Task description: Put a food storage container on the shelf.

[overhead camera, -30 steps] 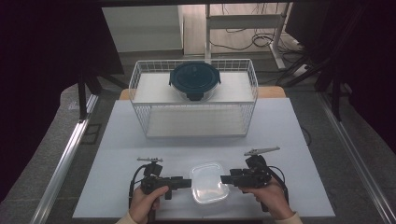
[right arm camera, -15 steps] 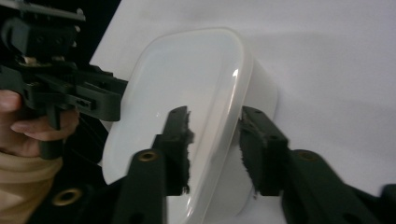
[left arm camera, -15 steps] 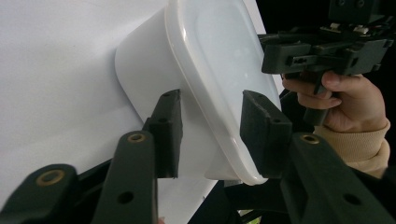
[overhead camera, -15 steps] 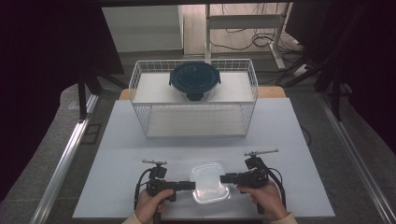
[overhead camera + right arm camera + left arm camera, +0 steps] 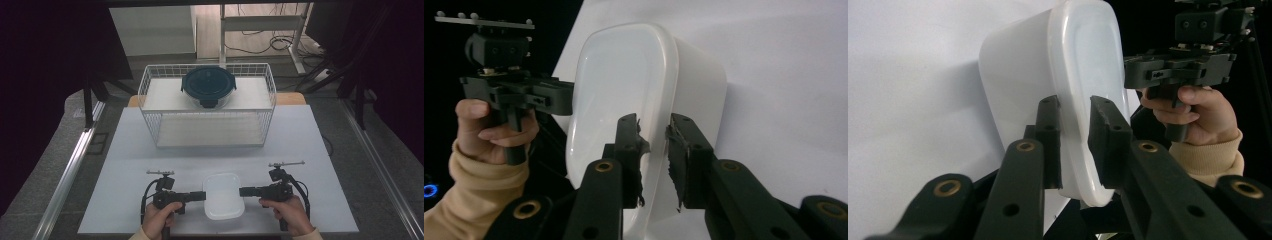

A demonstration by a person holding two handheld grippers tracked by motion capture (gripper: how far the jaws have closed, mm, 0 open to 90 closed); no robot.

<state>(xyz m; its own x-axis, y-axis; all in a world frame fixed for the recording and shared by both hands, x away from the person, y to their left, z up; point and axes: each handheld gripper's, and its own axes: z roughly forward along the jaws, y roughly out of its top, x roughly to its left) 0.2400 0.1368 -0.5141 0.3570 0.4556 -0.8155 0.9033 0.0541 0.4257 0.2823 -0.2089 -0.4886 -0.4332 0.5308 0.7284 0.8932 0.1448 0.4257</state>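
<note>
Low in the centre of the high view, a translucent white plastic rectangular container with rounded corners [image 5: 224, 202] sits on the white tabletop [image 5: 310, 150], between the two hand-held grippers. The left hand-held gripper [image 5: 202, 195] meets its left edge; the right hand-held gripper [image 5: 242, 191] reaches its right edge, though from above the contact is too small to judge.

In the left gripper view the left hand-held gripper [image 5: 1075, 135] has its jaws set either side of the container's [image 5: 1048, 85] rim, closed in to it; the lower edge of the container is hidden behind the jaws. At the upper right of that frame the person's other hand [image 5: 1198, 112] is cut off at the sleeve.

In the right gripper view the right hand-held gripper [image 5: 655, 142] straddles the rim of the container [image 5: 624, 100], with a narrow gap still showing between pads and plastic, so whether it grips cannot be told.

Near the top centre of the high view, a round dark blue lidded bowl [image 5: 208, 86] rests on a white wire basket [image 5: 150, 85]; the basket's contents are hard to make out.
</note>
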